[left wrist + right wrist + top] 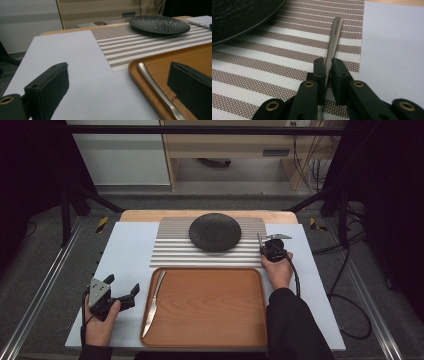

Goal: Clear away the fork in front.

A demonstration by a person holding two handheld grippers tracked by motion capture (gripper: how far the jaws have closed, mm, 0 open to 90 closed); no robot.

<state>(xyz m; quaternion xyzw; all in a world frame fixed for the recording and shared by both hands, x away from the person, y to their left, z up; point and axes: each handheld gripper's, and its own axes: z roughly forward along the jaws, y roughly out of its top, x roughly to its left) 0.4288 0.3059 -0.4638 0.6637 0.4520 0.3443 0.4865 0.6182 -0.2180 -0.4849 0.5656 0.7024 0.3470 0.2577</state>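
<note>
Wooden tray (210, 340) nearest, knife (154, 302) inside. Right gripper (327, 68) fingers pinching metal utensil handle (334, 35) on striped mat (175, 245); left gripper (121, 289) fingers spread wide.

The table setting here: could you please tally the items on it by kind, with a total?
Plate, black: 1
Striped placemat: 1
Wooden tray: 1
Metal cutlery: 2, a knife on the tray and a piece clamped in the right gripper
Total: 5
</note>
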